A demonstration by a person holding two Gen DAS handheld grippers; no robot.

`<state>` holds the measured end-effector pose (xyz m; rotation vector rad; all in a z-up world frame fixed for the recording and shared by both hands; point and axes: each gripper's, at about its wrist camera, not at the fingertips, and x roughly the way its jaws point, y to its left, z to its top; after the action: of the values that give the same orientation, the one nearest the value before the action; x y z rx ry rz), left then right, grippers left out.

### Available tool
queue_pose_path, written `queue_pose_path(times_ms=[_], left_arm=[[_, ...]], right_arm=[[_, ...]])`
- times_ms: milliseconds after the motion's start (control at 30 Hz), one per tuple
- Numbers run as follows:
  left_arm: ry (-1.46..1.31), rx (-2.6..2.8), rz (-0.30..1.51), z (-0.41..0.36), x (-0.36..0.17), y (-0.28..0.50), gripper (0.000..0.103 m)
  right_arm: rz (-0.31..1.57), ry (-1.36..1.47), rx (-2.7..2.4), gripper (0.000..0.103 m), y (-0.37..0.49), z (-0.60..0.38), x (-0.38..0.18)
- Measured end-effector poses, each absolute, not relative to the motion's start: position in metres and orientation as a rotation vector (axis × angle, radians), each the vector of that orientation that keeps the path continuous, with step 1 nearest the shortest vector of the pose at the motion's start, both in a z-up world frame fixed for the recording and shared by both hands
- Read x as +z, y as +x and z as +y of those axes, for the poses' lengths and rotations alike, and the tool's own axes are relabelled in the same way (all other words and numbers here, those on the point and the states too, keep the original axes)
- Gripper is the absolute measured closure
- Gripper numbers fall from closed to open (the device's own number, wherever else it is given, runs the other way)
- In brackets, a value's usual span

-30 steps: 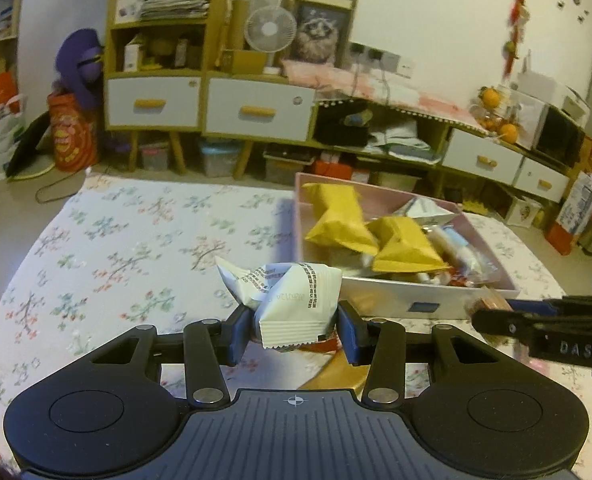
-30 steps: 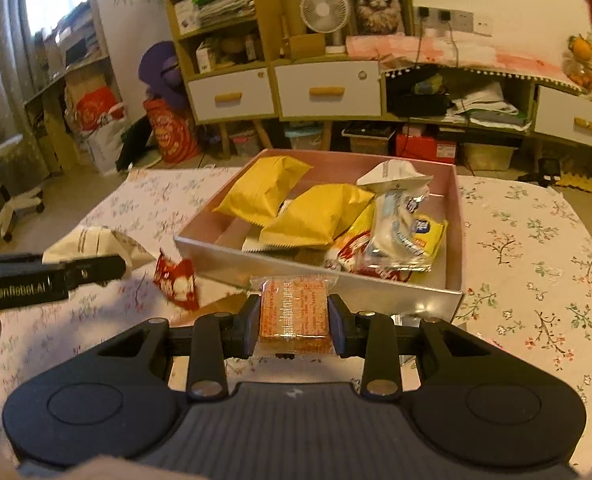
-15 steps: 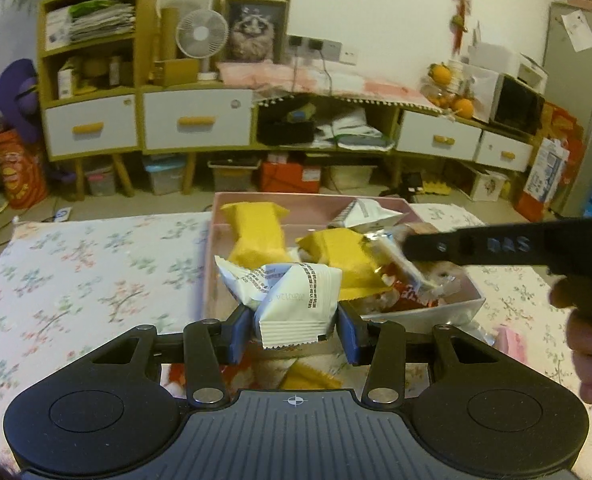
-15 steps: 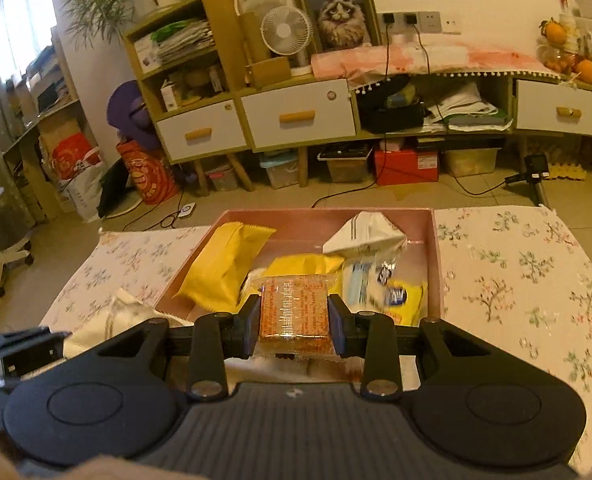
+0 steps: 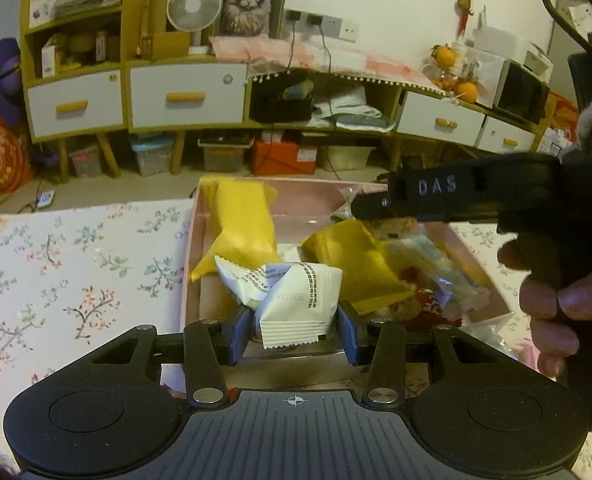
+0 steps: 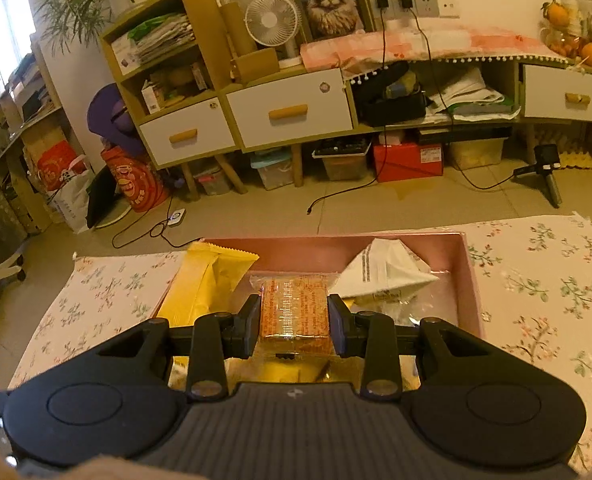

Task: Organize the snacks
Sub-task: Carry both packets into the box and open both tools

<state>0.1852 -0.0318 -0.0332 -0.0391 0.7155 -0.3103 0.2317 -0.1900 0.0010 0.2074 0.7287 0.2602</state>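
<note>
step: both over pink box (image 6: 472, 280) | left gripper (image 5: 295, 332) jaws grasp white packet (image 5: 296, 304) | right gripper (image 6: 295, 326) jaws grasp orange cracker pack (image 6: 295, 310) | next: lower, release inside

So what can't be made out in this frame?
- Left wrist view: the right gripper hides the pink box's far right corner; the snacks beneath are blurred.
- Print on the white packet is too small to read.
- Right wrist view: the orange cracker pack and gripper body hide the box's near contents.

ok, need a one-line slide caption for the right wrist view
Right gripper holds an orange cracker pack over the pink box of snacks on a floral tablecloth.
</note>
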Motion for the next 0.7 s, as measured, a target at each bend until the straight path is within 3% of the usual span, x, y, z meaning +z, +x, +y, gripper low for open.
queue_pose_path(times_ms=[433,467,500,700], left_arm=[[-0.045,-0.318,0.740,-0.027,-0.042,0.196,0.056],[-0.049,-0.322,0.742,-0.027,-0.042,0.196,0.056],[-0.049,-0.324,0.746,-0.027,-0.042,0.196,0.055],[-0.026,-0.332,0.746,-0.030,-0.037,0.193,0.036]], right_arm=[[0.721,0.220,0.256,0.069,0.246,-0.181,0.004],[0.716,0.222,0.255,0.064,0.247,-0.181,0.006],[0.712,0.228,0.256,0.051,0.247,-0.182,0.007],[0.708,0.207,0.265,0.047,0.242,-0.180,0.013]])
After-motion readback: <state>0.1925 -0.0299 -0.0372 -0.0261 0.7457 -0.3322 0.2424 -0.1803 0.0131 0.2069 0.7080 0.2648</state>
